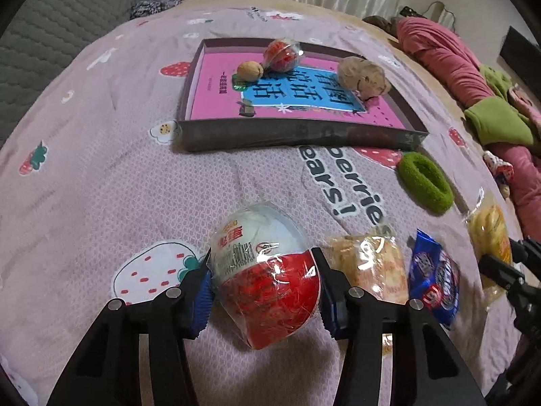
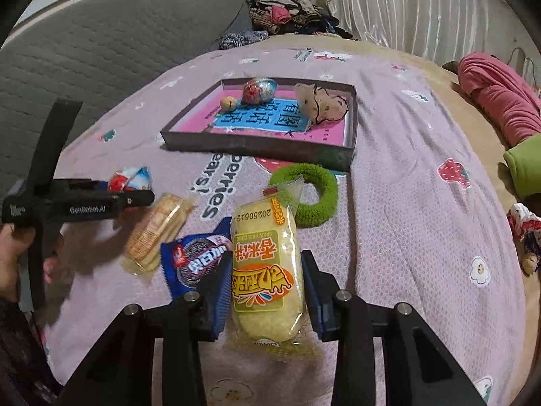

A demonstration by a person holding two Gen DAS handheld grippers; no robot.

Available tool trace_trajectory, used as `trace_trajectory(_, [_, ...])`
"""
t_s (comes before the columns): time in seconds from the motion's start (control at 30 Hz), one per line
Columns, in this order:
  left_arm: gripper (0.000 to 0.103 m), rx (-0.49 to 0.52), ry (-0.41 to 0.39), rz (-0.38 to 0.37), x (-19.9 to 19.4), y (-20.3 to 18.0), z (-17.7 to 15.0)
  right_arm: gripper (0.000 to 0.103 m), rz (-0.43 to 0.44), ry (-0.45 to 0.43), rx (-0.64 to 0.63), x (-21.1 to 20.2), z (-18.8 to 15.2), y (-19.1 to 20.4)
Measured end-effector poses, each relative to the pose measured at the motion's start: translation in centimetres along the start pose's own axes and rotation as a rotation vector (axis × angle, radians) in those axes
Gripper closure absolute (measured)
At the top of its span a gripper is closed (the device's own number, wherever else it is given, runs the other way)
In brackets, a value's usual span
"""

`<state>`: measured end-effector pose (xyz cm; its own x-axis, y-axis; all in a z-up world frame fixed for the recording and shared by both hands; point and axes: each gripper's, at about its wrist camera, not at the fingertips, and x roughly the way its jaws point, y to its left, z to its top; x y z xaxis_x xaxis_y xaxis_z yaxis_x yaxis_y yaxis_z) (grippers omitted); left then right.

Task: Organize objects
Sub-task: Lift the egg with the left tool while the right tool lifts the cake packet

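Note:
My left gripper (image 1: 263, 274) is shut on a red-and-white wrapped egg (image 1: 267, 277), on or just above the pink bedspread; it also shows in the right wrist view (image 2: 130, 179). My right gripper (image 2: 265, 284) is shut on a yellow rice-cake packet (image 2: 267, 270). A dark shallow box (image 1: 297, 133) with a pink floor lies ahead and holds a walnut (image 1: 249, 70), another wrapped egg (image 1: 281, 54) and a beige soft toy (image 1: 363, 75). A cracker pack (image 2: 154, 233), a blue cookie packet (image 2: 194, 257) and a green hair band (image 2: 314, 196) lie loose between.
Pink and green clothes (image 1: 473, 84) lie along the right side of the bed. A grey quilted headboard (image 2: 101, 54) stands at the left, with a heap of clothes (image 2: 287, 13) at the far end. A small doll (image 2: 525, 233) lies at the right edge.

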<state>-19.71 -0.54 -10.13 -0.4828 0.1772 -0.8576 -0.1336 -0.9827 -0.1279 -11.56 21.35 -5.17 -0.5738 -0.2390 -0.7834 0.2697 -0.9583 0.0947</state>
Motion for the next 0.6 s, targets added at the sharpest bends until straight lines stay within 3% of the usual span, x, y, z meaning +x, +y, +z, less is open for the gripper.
trace_trajectory(0.6, [0.05, 0.055, -0.145, -0.013, -10.1, -1.5, -0.7, 0.064, 0.042, -0.121, -0.021, -6.5, 1.7, 5.0])
